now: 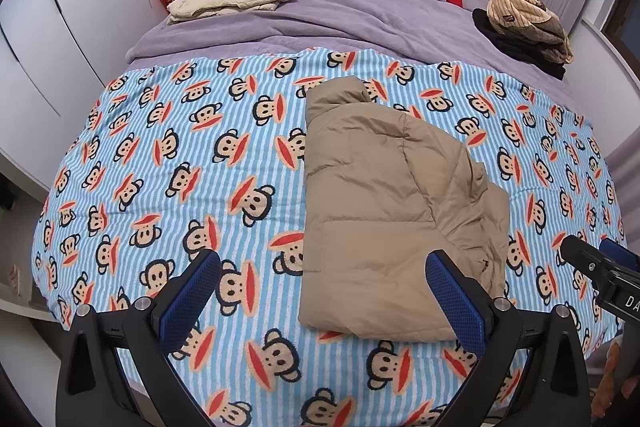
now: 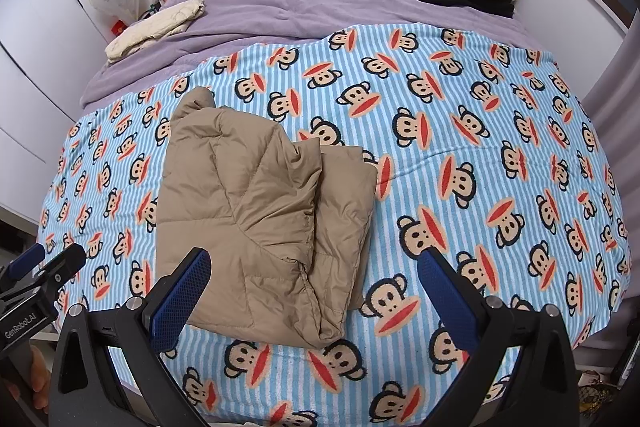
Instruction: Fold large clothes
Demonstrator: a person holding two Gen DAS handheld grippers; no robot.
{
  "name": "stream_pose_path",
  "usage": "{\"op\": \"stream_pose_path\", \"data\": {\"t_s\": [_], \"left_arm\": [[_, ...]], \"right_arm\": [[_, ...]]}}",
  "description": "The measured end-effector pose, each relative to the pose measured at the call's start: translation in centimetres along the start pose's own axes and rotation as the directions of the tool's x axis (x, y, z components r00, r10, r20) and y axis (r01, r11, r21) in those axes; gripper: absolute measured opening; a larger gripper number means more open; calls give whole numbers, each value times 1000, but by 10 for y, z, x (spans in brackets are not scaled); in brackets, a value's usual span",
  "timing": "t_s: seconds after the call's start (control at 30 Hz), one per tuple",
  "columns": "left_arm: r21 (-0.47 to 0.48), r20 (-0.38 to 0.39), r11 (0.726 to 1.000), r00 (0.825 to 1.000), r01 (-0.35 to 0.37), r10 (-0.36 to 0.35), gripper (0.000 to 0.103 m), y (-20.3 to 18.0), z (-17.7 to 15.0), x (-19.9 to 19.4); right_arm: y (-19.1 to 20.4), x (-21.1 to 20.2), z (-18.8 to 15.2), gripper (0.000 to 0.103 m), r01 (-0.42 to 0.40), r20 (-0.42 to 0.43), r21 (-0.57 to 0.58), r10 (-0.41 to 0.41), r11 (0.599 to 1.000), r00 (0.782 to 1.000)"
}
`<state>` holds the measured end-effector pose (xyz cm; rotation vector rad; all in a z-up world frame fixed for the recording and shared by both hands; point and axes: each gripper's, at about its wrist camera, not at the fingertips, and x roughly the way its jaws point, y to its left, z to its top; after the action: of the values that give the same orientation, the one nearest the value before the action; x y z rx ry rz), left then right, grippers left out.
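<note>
You're hovering both grippers, left gripper (image 1: 323, 281) and right gripper (image 2: 314, 277), jaws spread, empty; puffy jacket (image 1: 394, 211) possibly springing unfolded on bed (image 1: 180, 155).

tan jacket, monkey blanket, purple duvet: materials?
Tan jacket: looks like a thin woven synthetic shell over puffy fill; stitched quilt lines, faint sheen, crisp creases.
Monkey blanket: seemingly terry or fleece, matte; nubby looped pile visible in the stripes.
Purple duvet: plush, fuzzy, matte nap, soft rounded folds; the fibre type is unclear.
</note>
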<state>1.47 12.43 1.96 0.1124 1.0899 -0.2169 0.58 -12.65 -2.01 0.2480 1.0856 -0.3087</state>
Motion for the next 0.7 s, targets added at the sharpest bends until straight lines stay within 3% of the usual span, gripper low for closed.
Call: {"op": "stream_pose_path", "data": {"t_s": [0.7], "left_arm": [[-3, -5, 1000, 1000, -4, 4, 102, 2, -1, 1]], "right_arm": [[3, 0, -2, 103, 0, -3, 1, 0, 1000, 1000]]}}
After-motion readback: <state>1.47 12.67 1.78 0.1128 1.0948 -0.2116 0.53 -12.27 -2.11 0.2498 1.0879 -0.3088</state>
